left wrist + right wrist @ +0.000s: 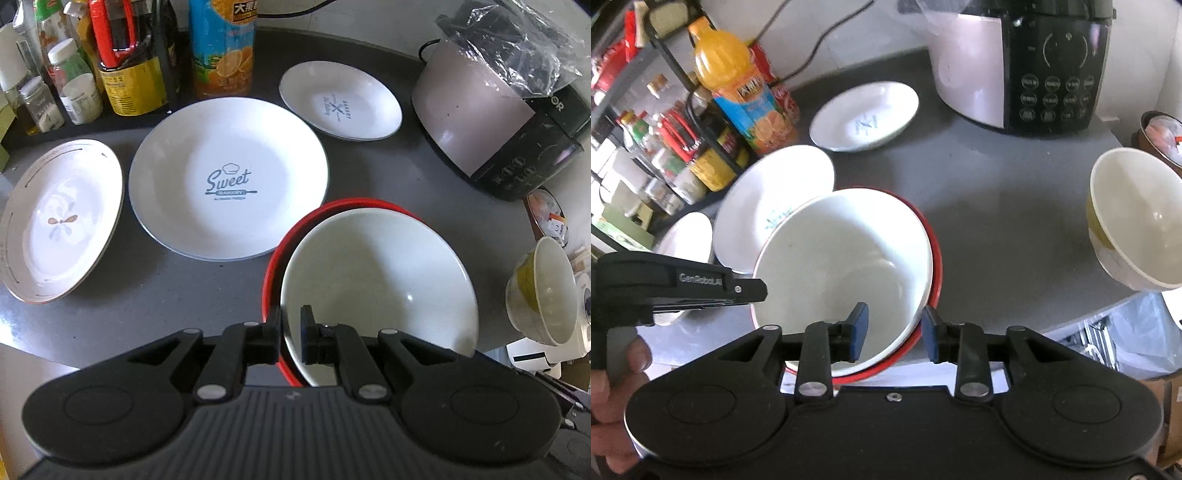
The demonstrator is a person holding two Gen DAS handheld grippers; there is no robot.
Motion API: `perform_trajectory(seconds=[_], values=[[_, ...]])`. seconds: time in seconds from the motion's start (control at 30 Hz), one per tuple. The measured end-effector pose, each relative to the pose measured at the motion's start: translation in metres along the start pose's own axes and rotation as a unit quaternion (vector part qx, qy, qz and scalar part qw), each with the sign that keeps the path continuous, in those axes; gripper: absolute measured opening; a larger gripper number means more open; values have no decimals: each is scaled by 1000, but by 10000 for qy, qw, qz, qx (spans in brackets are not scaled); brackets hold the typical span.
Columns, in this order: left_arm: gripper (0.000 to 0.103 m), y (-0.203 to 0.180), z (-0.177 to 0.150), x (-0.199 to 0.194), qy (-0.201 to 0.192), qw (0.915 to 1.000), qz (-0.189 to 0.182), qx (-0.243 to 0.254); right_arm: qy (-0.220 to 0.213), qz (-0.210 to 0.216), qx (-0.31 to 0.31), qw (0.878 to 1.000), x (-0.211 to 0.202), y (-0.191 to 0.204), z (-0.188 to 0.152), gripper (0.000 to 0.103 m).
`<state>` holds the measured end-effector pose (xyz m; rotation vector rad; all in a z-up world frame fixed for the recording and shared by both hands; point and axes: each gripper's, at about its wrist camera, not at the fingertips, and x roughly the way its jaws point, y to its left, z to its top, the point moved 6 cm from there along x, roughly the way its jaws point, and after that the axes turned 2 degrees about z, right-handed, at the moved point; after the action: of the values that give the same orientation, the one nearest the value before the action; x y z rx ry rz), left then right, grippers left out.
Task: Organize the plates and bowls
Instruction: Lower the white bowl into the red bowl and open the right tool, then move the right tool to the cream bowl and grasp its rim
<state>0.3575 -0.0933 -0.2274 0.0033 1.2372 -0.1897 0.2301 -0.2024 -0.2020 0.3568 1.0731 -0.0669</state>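
Note:
A white bowl [376, 284] sits nested in a red-rimmed bowl [271, 269]. My left gripper [291, 334] is shut on the near rims of both. In the right wrist view my right gripper [894, 332] is open, its jaws on either side of the same bowls' rim [925, 258] without pinching it. The left gripper [701, 286] shows at the left there. On the grey counter lie a large "Sweet" plate [229, 177], a small plate [340, 99] behind it and a patterned plate [62, 221] at left. A cream and yellow bowl [543, 291] stands at right.
A rice cooker [491, 110] stands at the back right, also in the right wrist view [1019, 62]. A rack of bottles and jars [92, 62] and an orange juice bottle [223, 48] line the back left. The counter edge [1108, 302] drops off at right.

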Motion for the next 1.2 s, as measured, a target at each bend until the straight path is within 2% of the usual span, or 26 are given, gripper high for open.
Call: perform_trajectory(seconds=[0.1, 0.2, 0.27, 0.3, 0.33, 0.47, 0.57, 0.83, 1.2], values=[[8, -1, 4, -8, -66, 10000, -54, 11, -150, 27, -59, 9999, -10, 1, 3, 44], [16, -7, 9, -17, -131, 9998, -77, 88, -235, 176, 52, 9996, -18, -3, 6, 55], [35, -14, 12, -23, -204, 9996, -15, 202, -305, 243, 78, 9992, -22, -7, 8, 68], [40, -19, 14, -26, -280, 9993, 2, 260, -355, 269, 50, 9990, -23, -8, 9, 72], [49, -24, 15, -29, -363, 9989, -8, 299, -414, 274, 26, 9988, -26, -10, 10, 81], [72, -42, 20, -35, -521, 9978, -58, 414, -501, 246, 88, 9984, -30, -23, 12, 84], [76, -59, 20, -38, -671, 9953, -113, 689, -524, 194, 194, 9983, -32, -35, 11, 92], [78, -94, 20, -32, -644, 9938, -2, 904, -657, -69, 568, 9962, -42, -83, 11, 93], [78, -154, 20, -25, -608, 9910, -169, 1183, -899, -324, 1040, 9900, -62, -152, 18, 93]])
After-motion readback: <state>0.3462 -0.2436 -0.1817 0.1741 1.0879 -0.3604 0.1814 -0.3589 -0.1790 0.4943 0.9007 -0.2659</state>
